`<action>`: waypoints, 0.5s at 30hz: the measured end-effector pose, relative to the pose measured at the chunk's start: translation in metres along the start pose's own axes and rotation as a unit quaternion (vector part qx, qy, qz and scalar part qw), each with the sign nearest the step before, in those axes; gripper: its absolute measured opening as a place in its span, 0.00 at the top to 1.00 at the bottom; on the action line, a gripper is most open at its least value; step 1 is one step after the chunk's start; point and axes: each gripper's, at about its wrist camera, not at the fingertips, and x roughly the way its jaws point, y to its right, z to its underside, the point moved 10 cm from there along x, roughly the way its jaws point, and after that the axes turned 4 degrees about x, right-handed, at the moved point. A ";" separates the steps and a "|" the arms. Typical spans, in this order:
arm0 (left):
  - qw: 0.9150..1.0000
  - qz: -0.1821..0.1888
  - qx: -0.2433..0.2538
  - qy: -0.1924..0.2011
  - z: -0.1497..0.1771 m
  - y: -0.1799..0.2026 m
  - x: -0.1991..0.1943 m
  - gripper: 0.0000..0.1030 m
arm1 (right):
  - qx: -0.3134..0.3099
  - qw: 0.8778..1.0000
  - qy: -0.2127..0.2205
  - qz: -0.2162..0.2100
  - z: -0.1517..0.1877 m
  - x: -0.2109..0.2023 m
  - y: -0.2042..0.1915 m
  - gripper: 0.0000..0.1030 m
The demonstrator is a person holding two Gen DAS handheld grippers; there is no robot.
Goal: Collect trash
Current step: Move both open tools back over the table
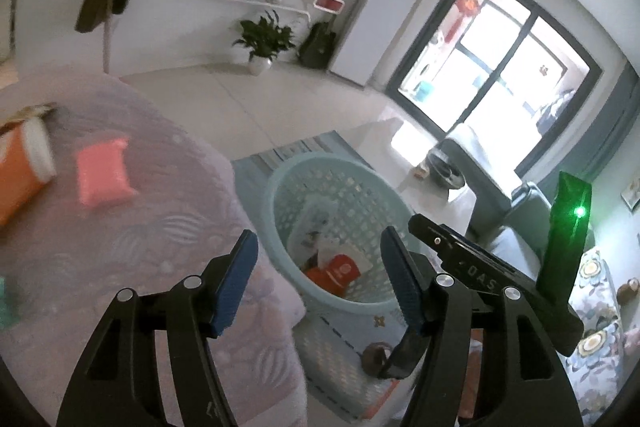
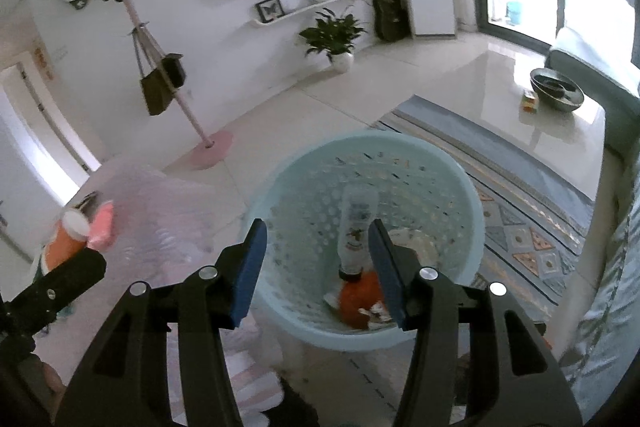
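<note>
Both grippers stand parted and hold nothing. The left gripper (image 1: 318,279) hangs over the near rim of the basket (image 1: 288,179), its blue pads well apart with only the basket's inside between them. The right gripper (image 2: 316,273) points down into the same basket (image 2: 460,179), jaws about as wide; the bottle (image 2: 356,227) shows between its pads but lies far below, inside the basket, apart from them. Judging by that, each has let its piece go and the wide jaws are simply what a release leaves.

Inside the pale blue, perforated basket, which sits on a rug (image 2: 532,187) on the floor, the clear bottle with a printed label leans neck-down against an orange-red item (image 2: 360,301). White paper or wrappers (image 2: 412,239) lie around it. In the left view the same heap reads as an orange-red packet (image 1: 340,267) among white sheets; more detail than that is blurred.

Trash yet to collect lies on the surface (image 1: 132,227), covered with a pink patterned cloth, just beside the basket: a pink packet (image 1: 105,175) and an orange carton with a white cap (image 1: 20,171), plus something green at the far left edge, too cut off to name. The basket probably stands by the surface edge so that each piece travels only a short way.
</note>
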 end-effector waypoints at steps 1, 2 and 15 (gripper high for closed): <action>1.000 -0.004 -0.001 0.007 0.000 -0.003 -0.009 0.40 | -0.006 1.000 0.002 -0.005 0.001 -0.003 -0.008 0.52; 1.000 -0.010 -0.002 0.014 0.000 -0.007 -0.018 0.40 | -0.011 1.000 0.004 -0.009 0.001 -0.005 -0.014 0.52; 0.992 -0.079 -0.051 0.086 -0.003 -0.072 -0.117 0.40 | -0.103 0.991 0.020 -0.086 0.026 -0.035 -0.130 0.45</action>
